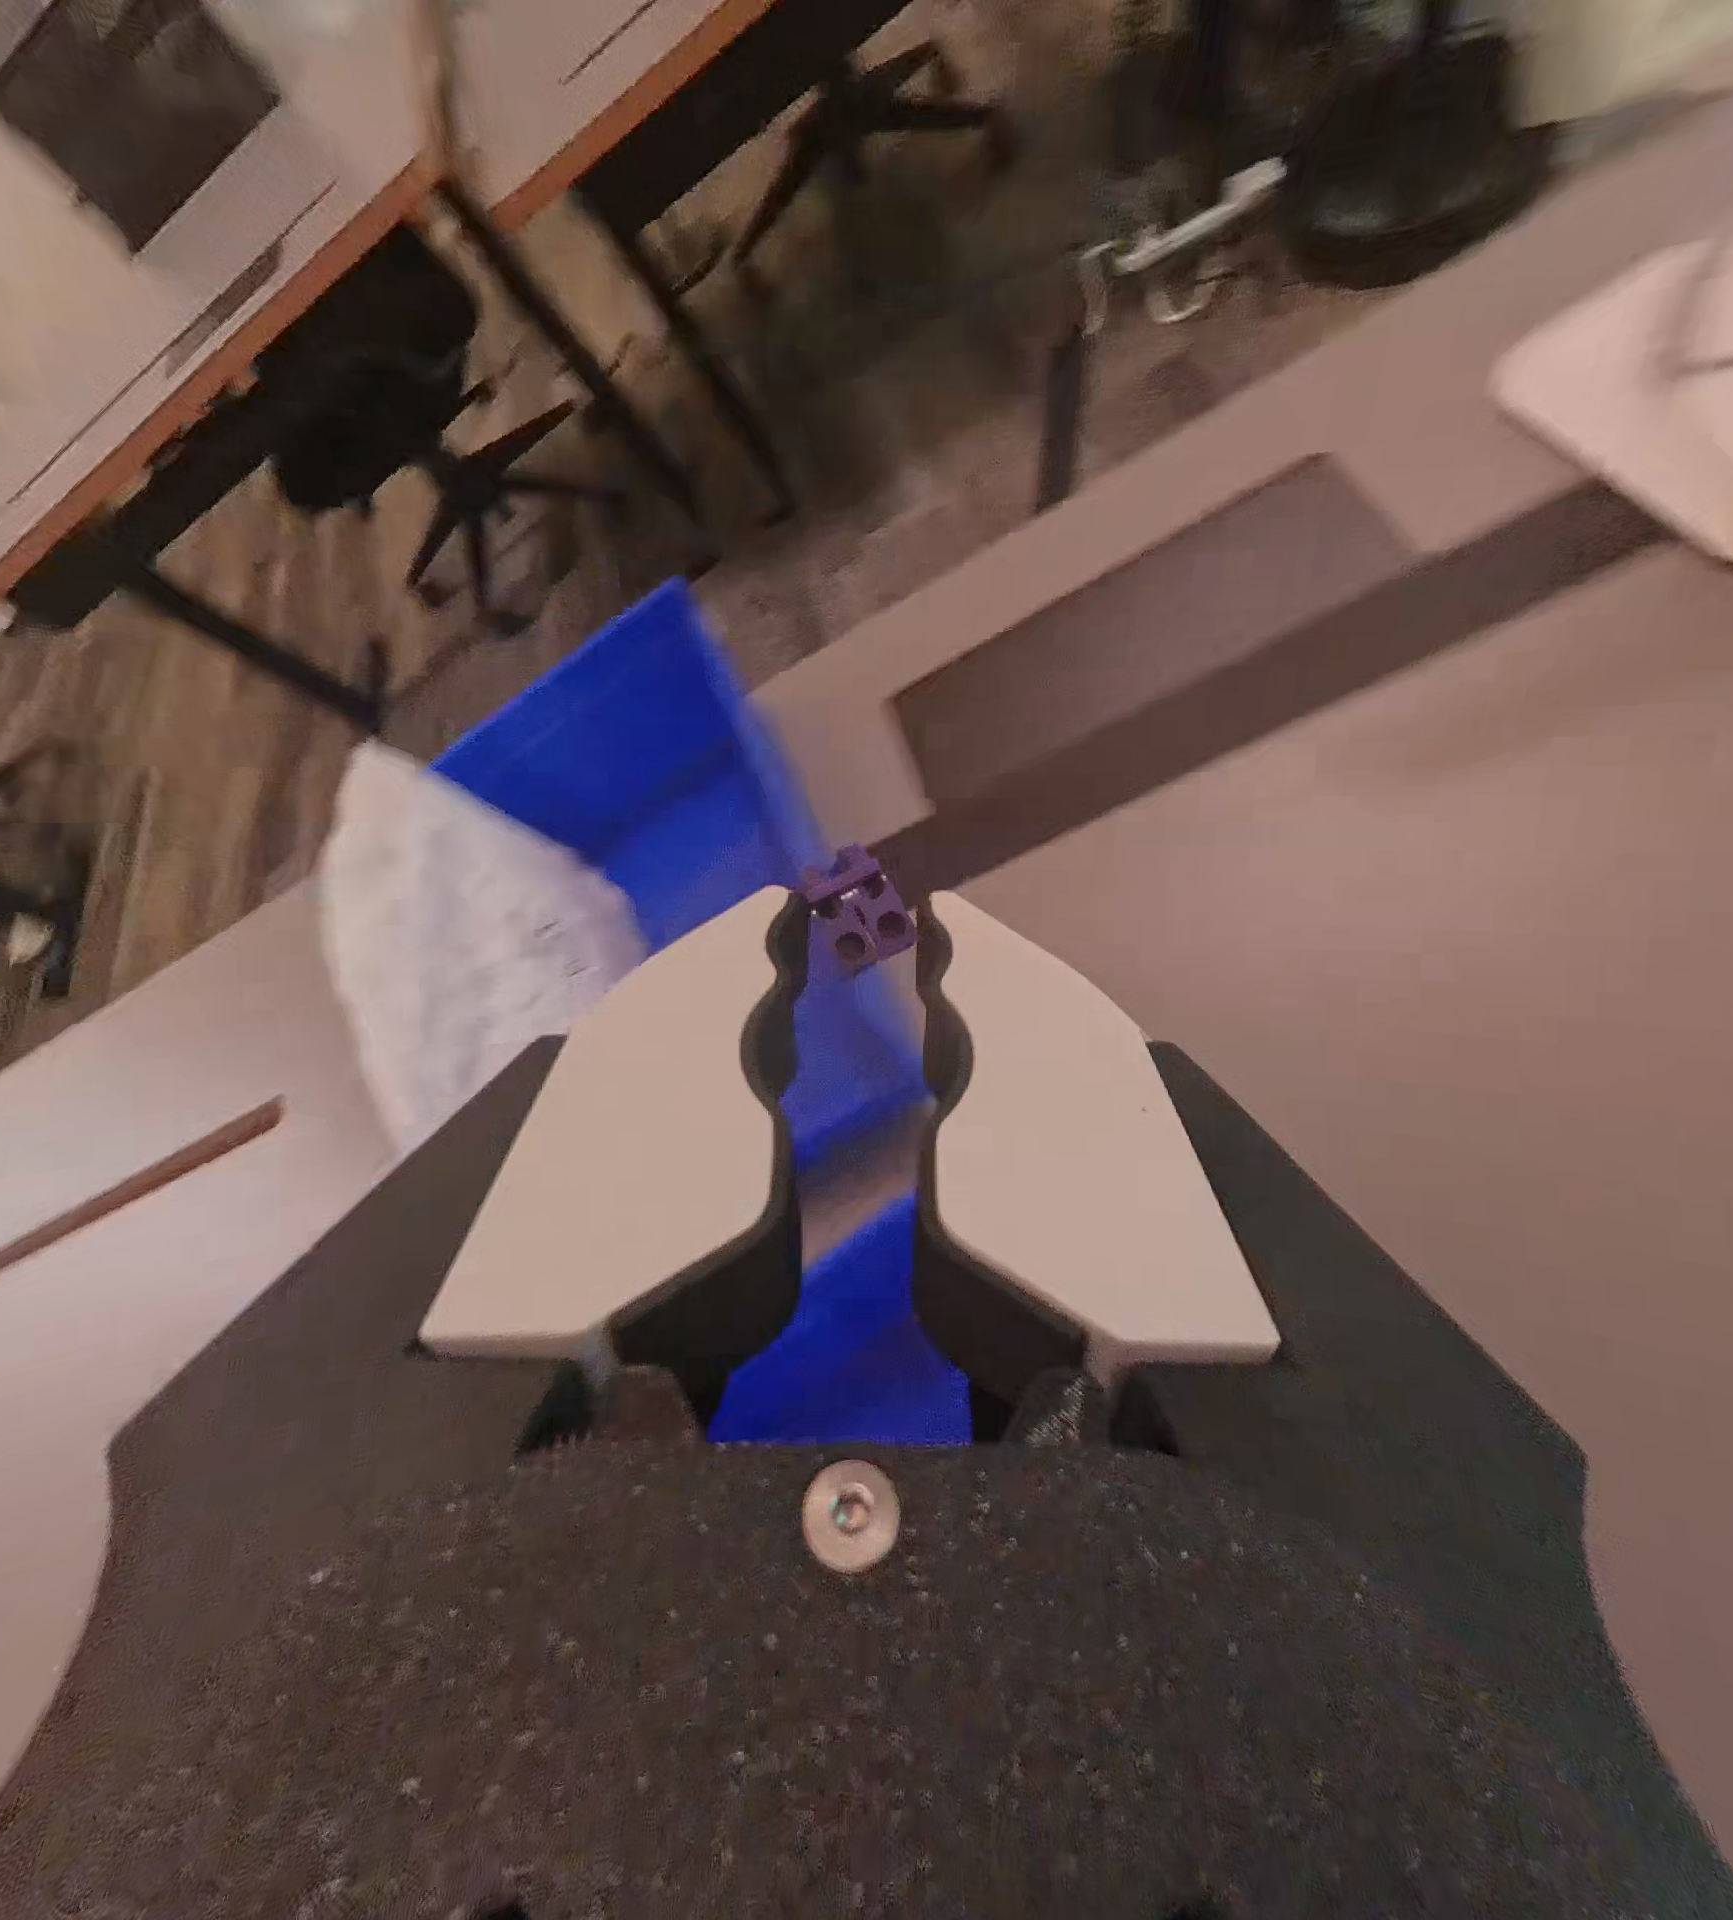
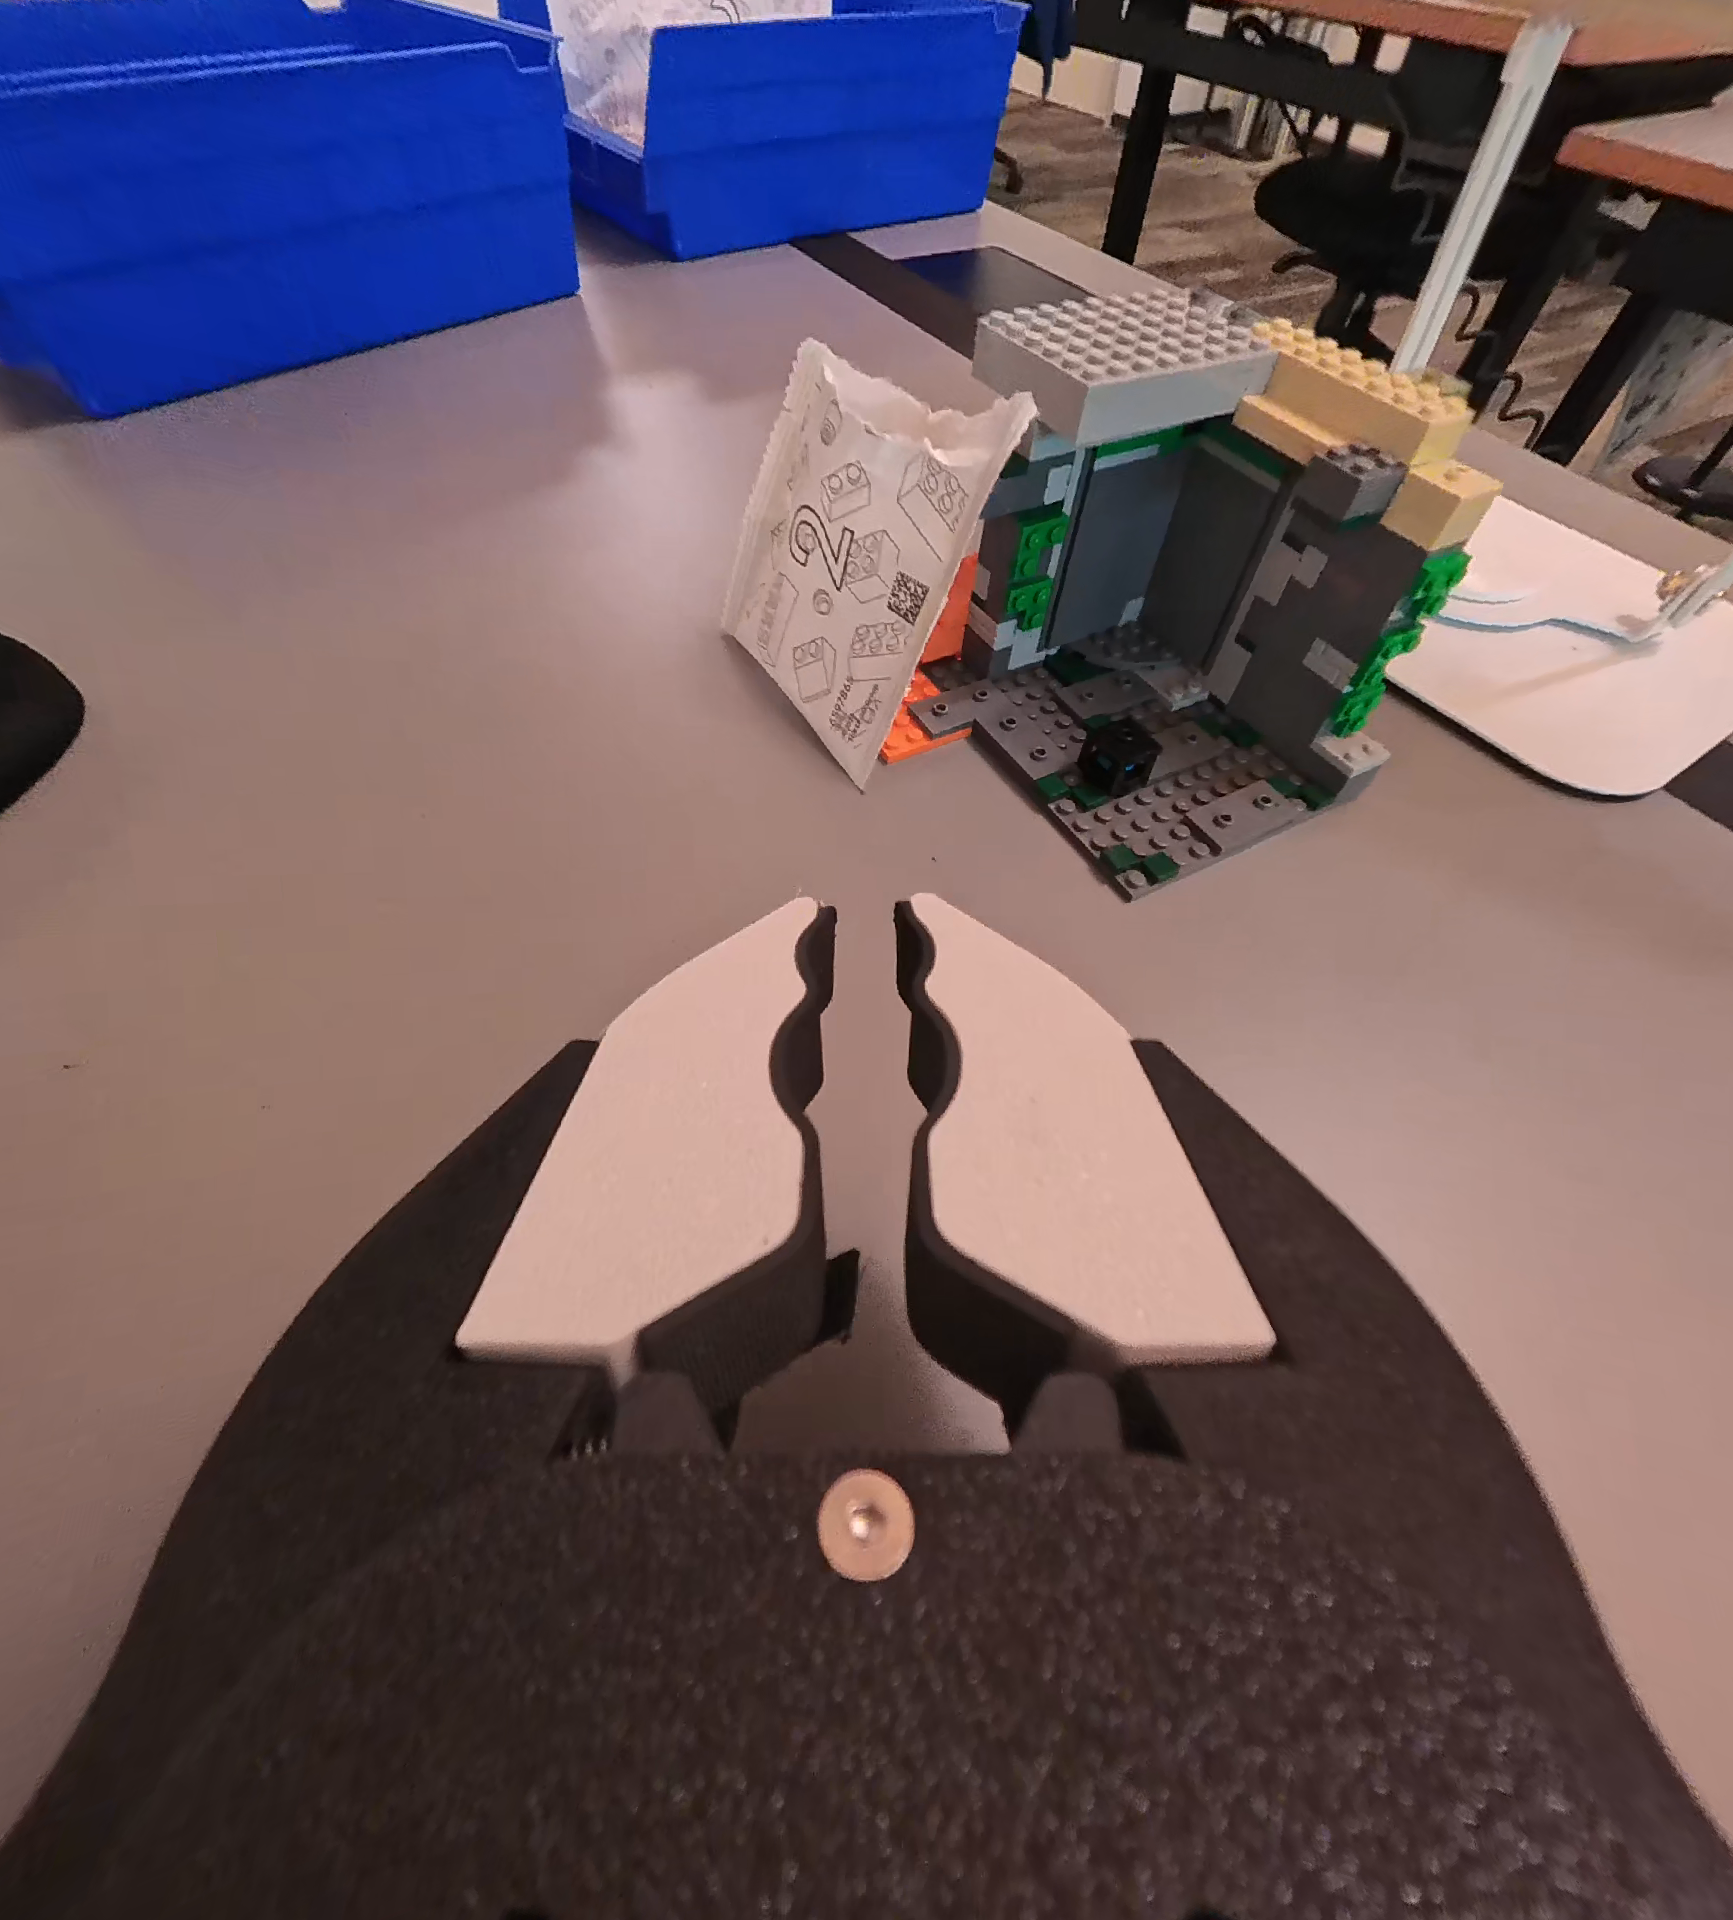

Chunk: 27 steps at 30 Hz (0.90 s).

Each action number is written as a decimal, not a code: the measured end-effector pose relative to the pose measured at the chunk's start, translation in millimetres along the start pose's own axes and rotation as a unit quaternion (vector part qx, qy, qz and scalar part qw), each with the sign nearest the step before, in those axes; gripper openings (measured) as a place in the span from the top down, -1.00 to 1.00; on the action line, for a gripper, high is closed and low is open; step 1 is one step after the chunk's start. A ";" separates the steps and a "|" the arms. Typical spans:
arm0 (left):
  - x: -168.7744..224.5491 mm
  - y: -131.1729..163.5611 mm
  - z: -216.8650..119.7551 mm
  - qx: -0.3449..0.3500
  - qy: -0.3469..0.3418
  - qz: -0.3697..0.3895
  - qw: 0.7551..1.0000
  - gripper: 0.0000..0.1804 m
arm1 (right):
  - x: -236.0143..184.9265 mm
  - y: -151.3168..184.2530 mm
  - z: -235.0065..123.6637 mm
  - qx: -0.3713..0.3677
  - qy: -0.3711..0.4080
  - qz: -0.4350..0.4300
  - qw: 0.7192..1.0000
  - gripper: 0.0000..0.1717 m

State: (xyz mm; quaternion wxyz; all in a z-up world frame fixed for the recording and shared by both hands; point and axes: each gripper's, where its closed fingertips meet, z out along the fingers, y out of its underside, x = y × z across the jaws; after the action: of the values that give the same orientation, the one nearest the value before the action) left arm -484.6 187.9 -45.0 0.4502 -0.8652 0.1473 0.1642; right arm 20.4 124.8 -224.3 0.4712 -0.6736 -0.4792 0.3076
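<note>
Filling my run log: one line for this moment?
left hand-held gripper: grips purple brick | right hand-held gripper: empty, above table

Grey table, blue bins, brick model, paper bag

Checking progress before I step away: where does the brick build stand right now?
Done: a grey brick structure with walls, roof plates and baseplate stands on the table, an opened paper bag leaning on it. In hand: the left gripper pinches a small purple piece over a blue bin. Left: that piece is unplaced; the right gripper is empty, fingers slightly apart.
</note>
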 end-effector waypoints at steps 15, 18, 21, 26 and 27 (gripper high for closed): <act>-193.7 96.9 130.3 -0.123 -0.111 -0.133 0.977 0.77 | 13.0 15.6 8.2 -0.023 0.004 0.047 0.999 0.87; -198.5 100.7 142.1 -0.124 -0.115 -0.146 0.975 0.77 | 15.2 15.7 9.4 -0.023 0.001 0.060 0.998 0.87; -199.7 98.9 145.6 -0.119 -0.116 -0.157 0.973 0.66 | 14.7 15.4 9.3 -0.022 -0.001 0.060 0.998 0.87; -194.8 89.8 137.2 -0.114 -0.119 -0.149 0.975 0.60 | 11.6 14.4 8.7 -0.019 -0.004 0.048 0.999 0.87; -192.5 82.7 133.2 -0.105 -0.119 -0.143 0.977 0.61 | 11.2 14.2 8.6 -0.018 -0.004 0.045 0.999 0.87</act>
State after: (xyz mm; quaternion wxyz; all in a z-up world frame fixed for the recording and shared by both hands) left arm -711.9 273.1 -97.2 0.3903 -0.8939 -0.0507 0.2147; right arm 21.9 136.8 -240.2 0.4427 -0.7019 -0.4554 0.3225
